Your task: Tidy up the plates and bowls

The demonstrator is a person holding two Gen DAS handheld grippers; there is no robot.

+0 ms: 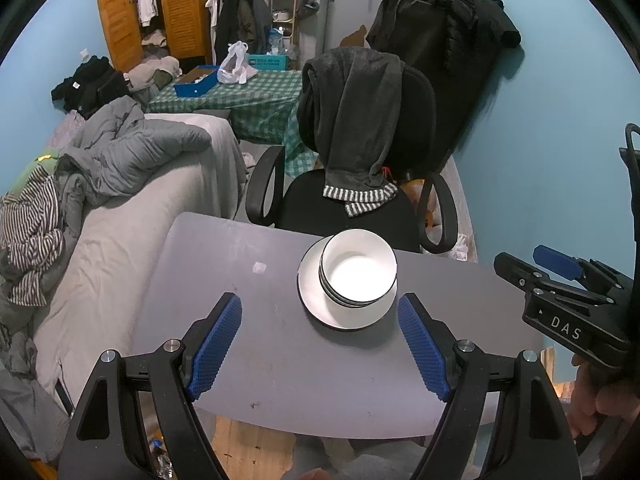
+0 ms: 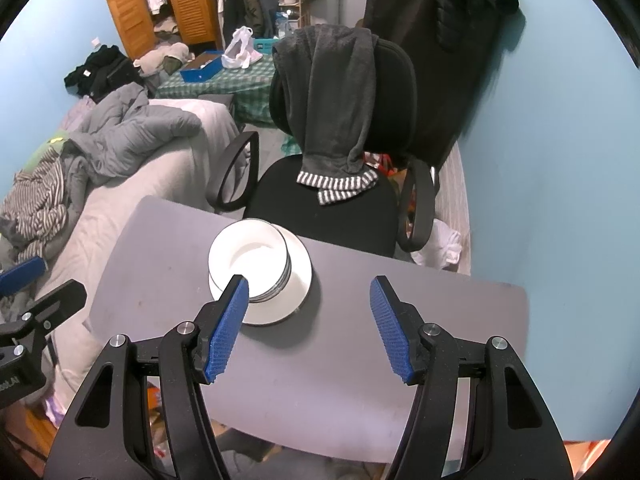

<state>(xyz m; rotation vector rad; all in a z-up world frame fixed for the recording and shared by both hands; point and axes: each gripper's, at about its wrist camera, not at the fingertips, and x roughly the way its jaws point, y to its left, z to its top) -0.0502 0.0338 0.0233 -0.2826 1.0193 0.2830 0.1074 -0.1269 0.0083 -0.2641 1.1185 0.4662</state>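
Saw a stack of white bowls (image 1: 358, 274) with thin dark rims, nested one inside another, set on a white plate (image 1: 320, 304) of the same dark edging, a little off the plate's middle toward its far side. Found the whole pile on a grey desk (image 1: 248, 344), toward the far edge and just in front of a black office chair (image 1: 412, 120). Could not count the bowls for certain; several rims showed at the side of the stack. Noted glare on the inside of the top bowl. Held the left gripper (image 1: 320, 344) above the near part of the desk with jaws spread wide and nothing between its blue pads, the plate just beyond the right one. Held the right gripper (image 2: 310, 328) likewise wide and empty, its left fingertip (image 2: 236, 292) overlapping the near rim of the bowls in the right wrist view; could not tell whether it touched them. Glimpsed each gripper at the edge of the other's view, and part of a hand (image 1: 600, 400) on the right one. Saw a dark grey garment with striped cuffs (image 1: 352, 128) draped over the chair back, a bed (image 1: 132, 216) with a grey quilt and striped clothing left of the desk, a checked green cloth (image 1: 256, 96) on a far table carrying a blue box and a white bag, and dark coats (image 1: 440, 32) hanging on the blue wall at the far right.
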